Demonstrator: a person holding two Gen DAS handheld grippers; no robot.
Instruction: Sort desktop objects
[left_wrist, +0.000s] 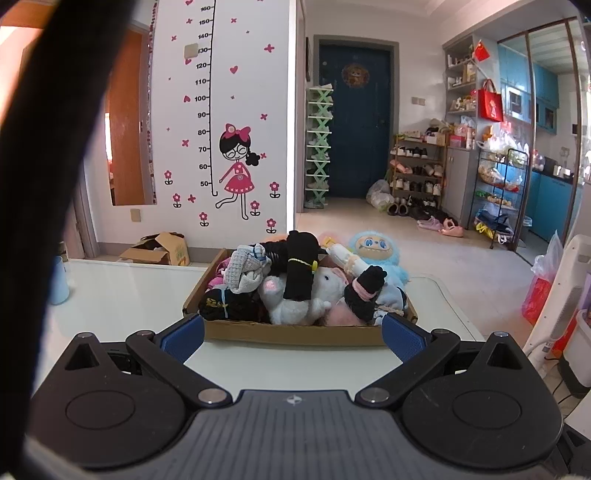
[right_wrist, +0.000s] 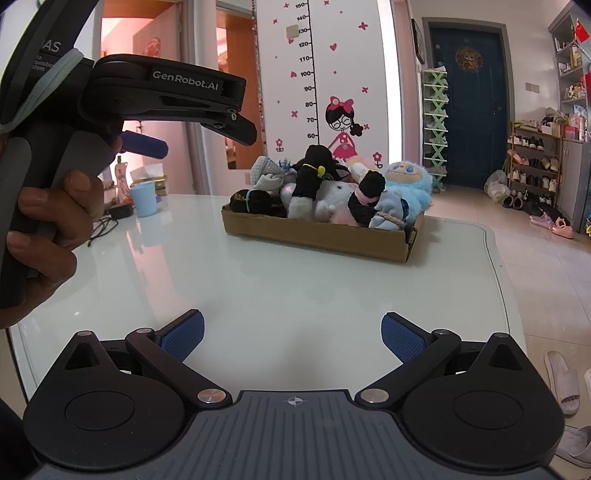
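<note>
Left wrist view: both tongs, left (left_wrist: 293, 332) and right (right_wrist: 293, 334), gape empty; approach the box (left_wrist: 295, 334) squarely, picking the topmost sock (left_wrist: 301, 267).

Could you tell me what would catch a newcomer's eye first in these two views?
Most striking is the cardboard tray on the white table, heaped with rolled socks and soft toys; a blue plush monster sits at its right end. Behind it, a pink cartoon-girl height chart covers the wall. Both grippers are open and empty: the left gripper is close to the tray, the right gripper hangs farther back over bare tabletop.
</note>
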